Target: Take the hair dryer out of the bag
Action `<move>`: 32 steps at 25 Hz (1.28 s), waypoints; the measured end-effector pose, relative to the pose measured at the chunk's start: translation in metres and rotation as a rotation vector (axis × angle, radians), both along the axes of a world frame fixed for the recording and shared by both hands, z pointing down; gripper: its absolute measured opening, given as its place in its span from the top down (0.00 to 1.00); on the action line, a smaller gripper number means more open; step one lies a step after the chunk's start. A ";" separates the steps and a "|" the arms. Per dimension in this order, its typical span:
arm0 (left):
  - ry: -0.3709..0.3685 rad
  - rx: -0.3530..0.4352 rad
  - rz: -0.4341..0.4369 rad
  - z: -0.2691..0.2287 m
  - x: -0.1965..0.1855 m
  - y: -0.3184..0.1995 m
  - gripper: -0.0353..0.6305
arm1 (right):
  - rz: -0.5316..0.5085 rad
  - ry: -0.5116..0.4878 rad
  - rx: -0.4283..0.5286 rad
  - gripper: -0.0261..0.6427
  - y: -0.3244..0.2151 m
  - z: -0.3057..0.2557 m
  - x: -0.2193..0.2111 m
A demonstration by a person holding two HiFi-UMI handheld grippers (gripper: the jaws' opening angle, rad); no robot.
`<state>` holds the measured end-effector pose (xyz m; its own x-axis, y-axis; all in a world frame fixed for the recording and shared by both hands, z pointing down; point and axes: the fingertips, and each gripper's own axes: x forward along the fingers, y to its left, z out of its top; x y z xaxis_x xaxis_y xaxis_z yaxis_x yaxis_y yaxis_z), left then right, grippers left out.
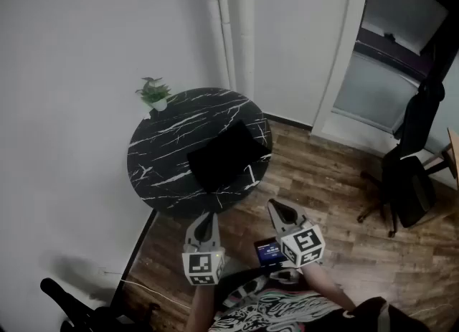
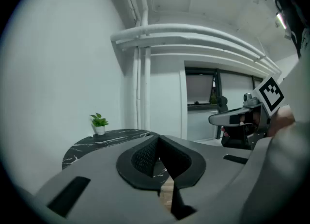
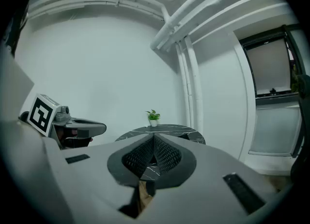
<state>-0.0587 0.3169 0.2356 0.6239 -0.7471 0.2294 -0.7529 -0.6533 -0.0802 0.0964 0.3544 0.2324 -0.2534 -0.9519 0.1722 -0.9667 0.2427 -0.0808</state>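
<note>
White wall (image 1: 72, 72) is filling the background, with wooden flooring (image 1: 323, 187) running below it. A round black marble table (image 1: 158, 151) is standing against that wall. A flat black bag (image 1: 228, 153) is lying on the table's near right part, and a small potted plant (image 1: 154, 94) is sitting at its far left edge. The hair dryer itself is not showing, and you cannot tell from here whether it is inside the bag.

You are holding both grippers out in front of you, above the floor and short of the table, well apart from the bag. Your left gripper (image 1: 208, 216) is pointing toward the table, its jaws pressed fully together with nothing between them. Your right gripper (image 1: 276, 205) is near it on the other side, its jaws also closed tight and empty. A black chair (image 1: 409, 180) is standing well off to the right.
</note>
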 end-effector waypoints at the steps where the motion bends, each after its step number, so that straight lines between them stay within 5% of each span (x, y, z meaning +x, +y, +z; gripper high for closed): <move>1: -0.001 -0.001 -0.001 0.001 -0.001 0.002 0.93 | -0.001 -0.001 0.000 0.93 0.002 0.000 -0.001; 21: 0.025 -0.012 -0.063 0.001 -0.020 0.032 0.93 | -0.006 -0.043 -0.008 0.93 0.031 0.007 0.000; 32: 0.055 -0.049 -0.094 0.014 -0.023 0.002 0.93 | -0.018 -0.030 -0.043 0.93 0.006 0.019 0.002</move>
